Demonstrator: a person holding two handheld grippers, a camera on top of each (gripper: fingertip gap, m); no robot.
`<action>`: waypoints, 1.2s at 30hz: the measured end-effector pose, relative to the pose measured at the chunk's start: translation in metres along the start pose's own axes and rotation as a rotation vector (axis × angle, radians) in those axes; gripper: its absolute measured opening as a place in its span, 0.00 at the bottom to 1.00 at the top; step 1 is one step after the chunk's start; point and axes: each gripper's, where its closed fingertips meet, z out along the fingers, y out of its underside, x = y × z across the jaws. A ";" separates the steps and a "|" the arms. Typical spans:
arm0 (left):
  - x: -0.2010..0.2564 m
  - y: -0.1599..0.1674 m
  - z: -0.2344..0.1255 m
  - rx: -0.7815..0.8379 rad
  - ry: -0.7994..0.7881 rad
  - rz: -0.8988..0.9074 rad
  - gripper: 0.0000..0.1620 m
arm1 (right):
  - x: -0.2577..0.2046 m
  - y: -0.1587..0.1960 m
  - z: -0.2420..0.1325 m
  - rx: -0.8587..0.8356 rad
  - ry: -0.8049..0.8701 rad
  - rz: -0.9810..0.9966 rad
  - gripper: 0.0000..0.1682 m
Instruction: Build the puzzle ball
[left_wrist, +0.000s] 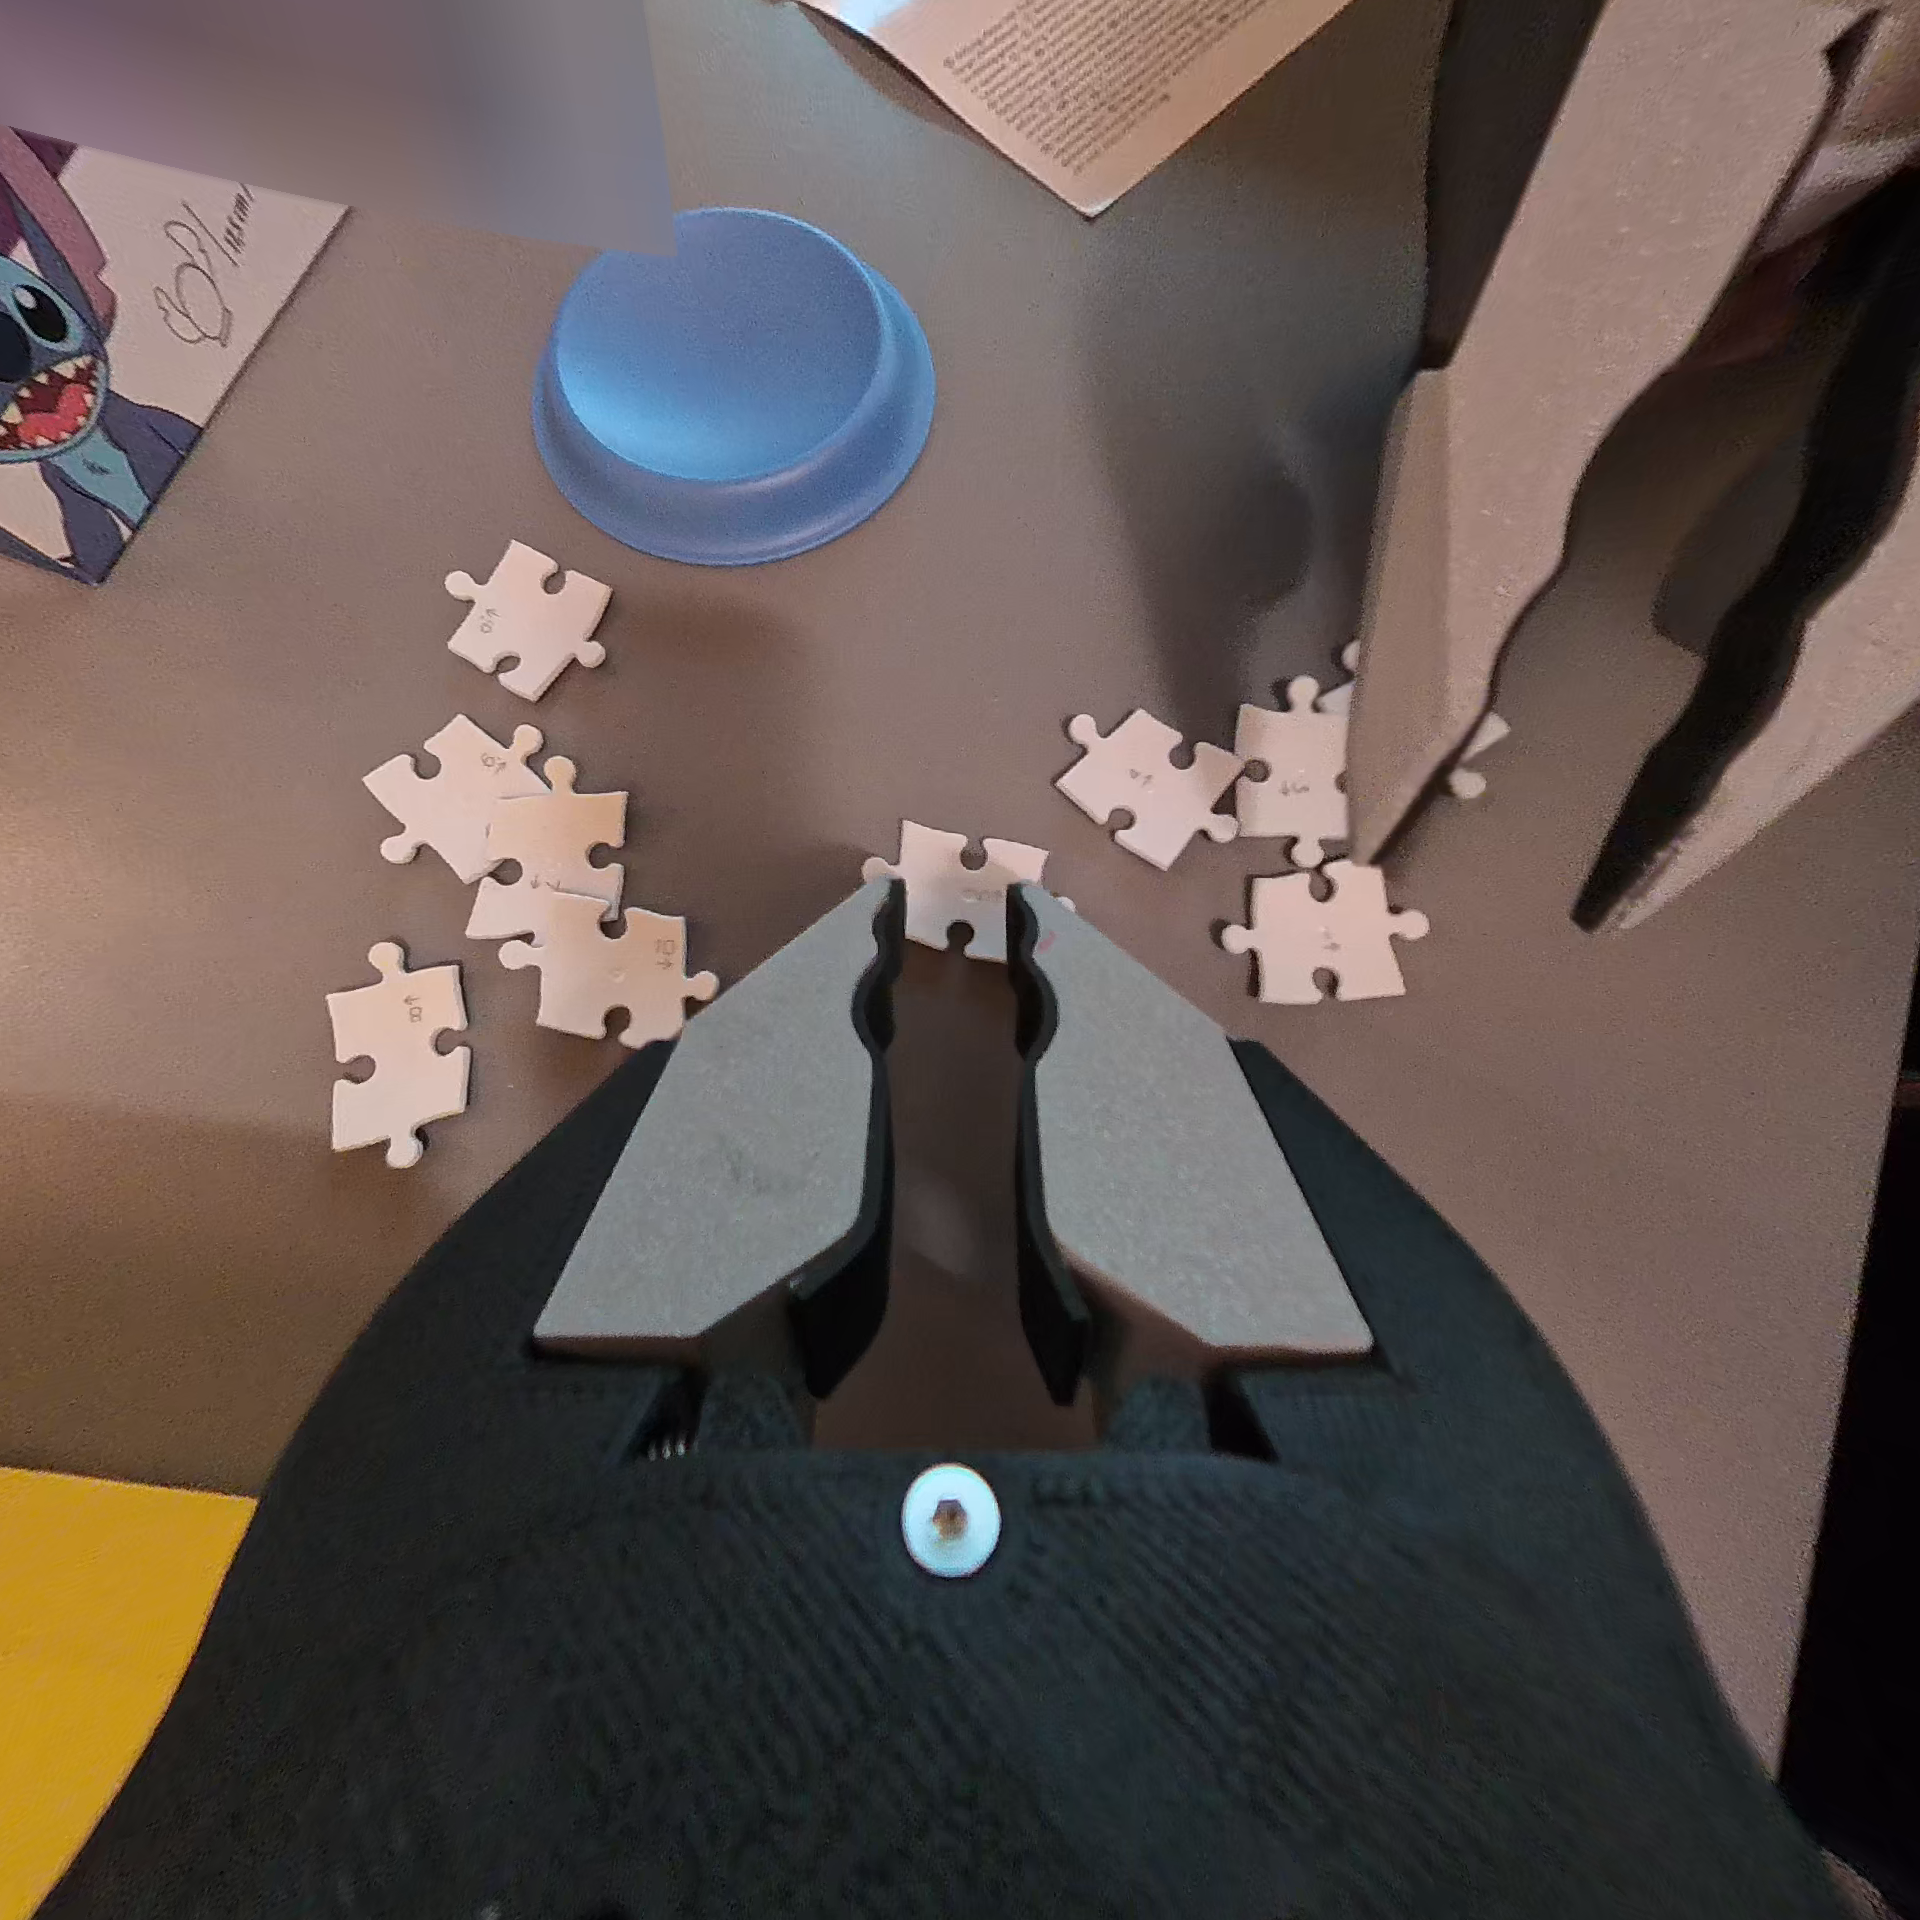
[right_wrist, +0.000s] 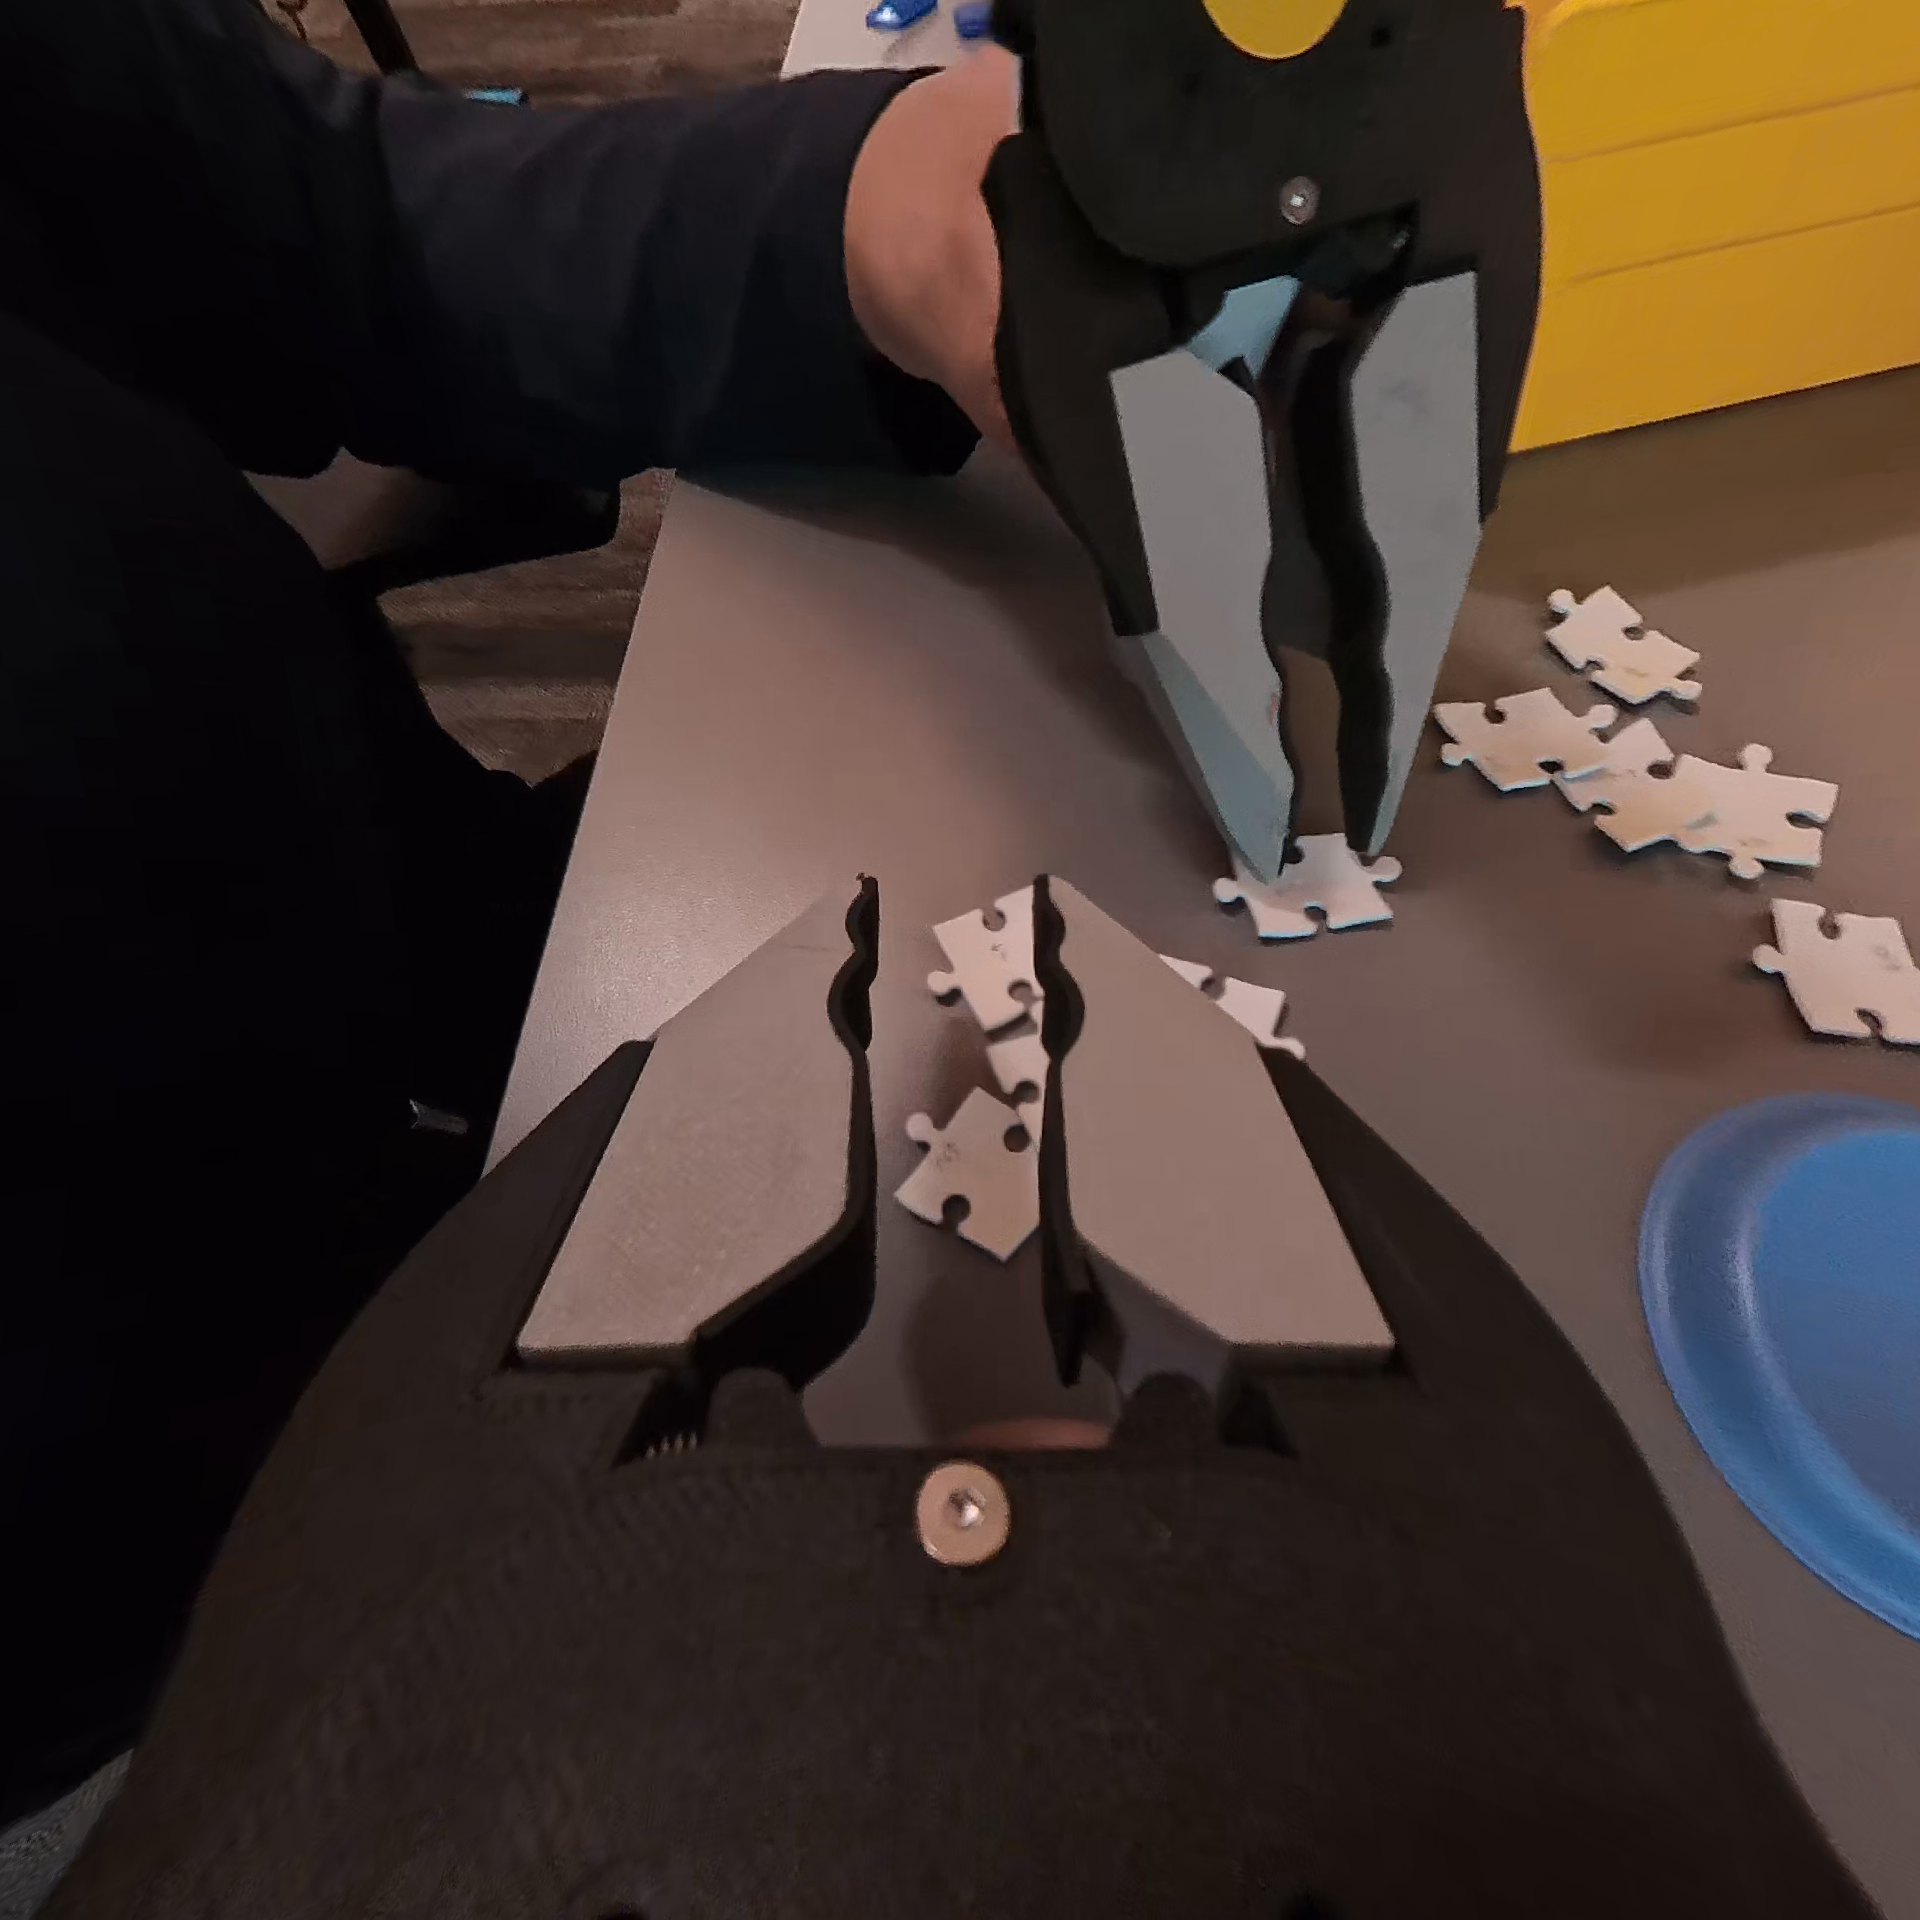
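Several white puzzle pieces lie back side up on the grey table (left_wrist: 1039, 499), in a left cluster (left_wrist: 551, 862) and a right cluster (left_wrist: 1153, 790). My left gripper (left_wrist: 954, 902) is narrowly open, tips down at a single piece (left_wrist: 966, 878); the right wrist view shows its tips (right_wrist: 1322, 854) touching that piece (right_wrist: 1320, 891). My right gripper (right_wrist: 956, 904) is open and empty, hovering over a few pieces (right_wrist: 977, 1169) near the table's edge. It shows in the left wrist view (left_wrist: 1486, 883) at the right, above the right cluster. A blue round stand (left_wrist: 732, 384) sits beyond.
A cartoon picture card (left_wrist: 125, 343) lies at the far left and a printed sheet (left_wrist: 1070, 94) at the back. A yellow box (right_wrist: 1714, 208) stands behind the left gripper. A person's hand (right_wrist: 925, 249) holds that gripper. The table edge (right_wrist: 582, 831) runs beside my right gripper. The left tips stand about 20 centimetres off the cartoon picture card (left_wrist: 125, 343).
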 end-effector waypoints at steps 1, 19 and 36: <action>0.000 0.002 0.002 -0.013 0.000 0.002 0.11 | -0.002 0.001 0.002 -0.012 0.002 -0.010 0.15; -0.001 0.007 0.000 -0.021 0.039 -0.047 0.08 | 0.021 0.024 0.021 -0.197 0.229 -0.160 0.04; -0.002 0.008 -0.001 -0.026 0.045 -0.053 0.07 | 0.136 0.032 -0.106 -0.013 0.697 0.250 0.14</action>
